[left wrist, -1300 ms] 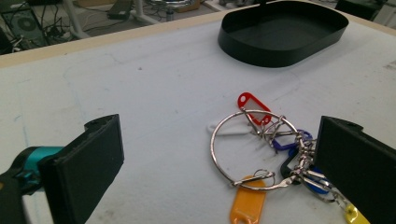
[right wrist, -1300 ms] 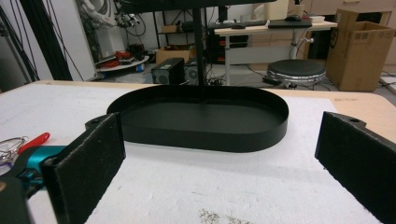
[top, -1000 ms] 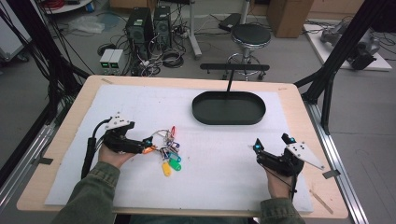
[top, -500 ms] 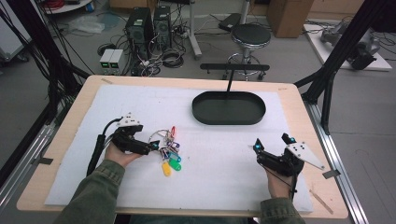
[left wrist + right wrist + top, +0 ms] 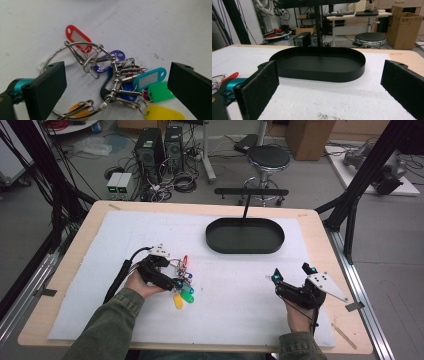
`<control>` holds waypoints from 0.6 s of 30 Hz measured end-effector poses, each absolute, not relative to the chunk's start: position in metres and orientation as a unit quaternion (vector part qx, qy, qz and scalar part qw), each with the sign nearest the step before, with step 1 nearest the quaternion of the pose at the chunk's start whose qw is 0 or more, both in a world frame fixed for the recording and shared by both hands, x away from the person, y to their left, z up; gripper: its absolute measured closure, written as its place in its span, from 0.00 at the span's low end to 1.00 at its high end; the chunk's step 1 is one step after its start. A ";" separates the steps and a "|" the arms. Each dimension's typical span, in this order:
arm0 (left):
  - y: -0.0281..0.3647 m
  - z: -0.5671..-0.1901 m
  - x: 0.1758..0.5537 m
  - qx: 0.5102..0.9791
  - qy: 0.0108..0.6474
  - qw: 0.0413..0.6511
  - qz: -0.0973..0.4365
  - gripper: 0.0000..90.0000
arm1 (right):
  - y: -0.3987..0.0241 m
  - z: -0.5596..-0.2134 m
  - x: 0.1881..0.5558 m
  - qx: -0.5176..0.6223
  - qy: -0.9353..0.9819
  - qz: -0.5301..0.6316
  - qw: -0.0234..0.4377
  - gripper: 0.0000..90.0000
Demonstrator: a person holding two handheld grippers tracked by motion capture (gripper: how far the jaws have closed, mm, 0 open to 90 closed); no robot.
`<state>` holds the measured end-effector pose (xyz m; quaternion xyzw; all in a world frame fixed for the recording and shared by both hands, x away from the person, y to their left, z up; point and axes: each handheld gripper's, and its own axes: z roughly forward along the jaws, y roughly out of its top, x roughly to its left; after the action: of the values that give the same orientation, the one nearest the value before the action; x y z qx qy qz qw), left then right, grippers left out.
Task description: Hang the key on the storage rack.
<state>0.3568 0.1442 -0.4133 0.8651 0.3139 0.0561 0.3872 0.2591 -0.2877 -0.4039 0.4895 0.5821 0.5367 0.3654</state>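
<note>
Currently: Left Gripper Straddling the Key-Tag Bunch

The left gripper [image 5: 172, 277] is hovering low over the bunch of key tags [image 5: 183, 281], which is lying on the white foam sheet [image 5: 240, 285] covering the tabletop [image 5: 310, 217], left of centre and well short of the black oval tray [image 5: 245, 236]. In the left gripper view its jaws are standing wide apart with nothing between the pads, one on each side of the bunch [image 5: 117, 82]; whether they are touching the sheet cannot be told.

The right gripper [image 5: 292, 277] is resting near the right front of the sheet, jaws likewise spread and holding nothing, and is facing the tray [image 5: 319, 63].

Handling notes (judgement, not observation):

- The bunch is looking light but loose. A thin wire ring [image 5: 75, 46] is carrying several metal snap clips [image 5: 122, 72], each with a plastic tag: red tag [image 5: 77, 36], purple, blue tag [image 5: 150, 77], green tag [image 5: 160, 92], yellow tag [image 5: 162, 115], orange.
- The parts are likely to swing, slide and dangle once lifted, so the load will be shifting.
- The tags are smooth and flat against the sheet, making them a poor hold.
- The dense knot of clips at the middle is offering the thickest, most secure place to close on; the bare wire is probably too thin to pinch reliably.
</note>
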 end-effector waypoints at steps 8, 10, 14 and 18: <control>0.138 -0.418 0.359 0.873 0.309 0.375 0.032 0.08 | -0.288 -0.404 0.259 0.489 0.582 0.538 0.366 0.01; 0.139 -0.418 0.360 0.874 0.309 0.373 0.027 0.10 | -0.288 -0.404 0.259 0.490 0.582 0.537 0.365 0.01; 0.140 -0.417 0.360 0.873 0.306 0.379 0.019 0.19 | -0.288 -0.404 0.259 0.489 0.582 0.538 0.365 0.01; 0.141 -0.418 0.362 0.877 0.305 0.372 0.001 0.28 | -0.288 -0.404 0.259 0.489 0.582 0.537 0.365 0.01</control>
<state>0.3622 0.1412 -0.4181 0.8768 0.3051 0.0014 0.3718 0.2589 -0.2877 -0.4038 0.4893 0.5819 0.5374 0.3649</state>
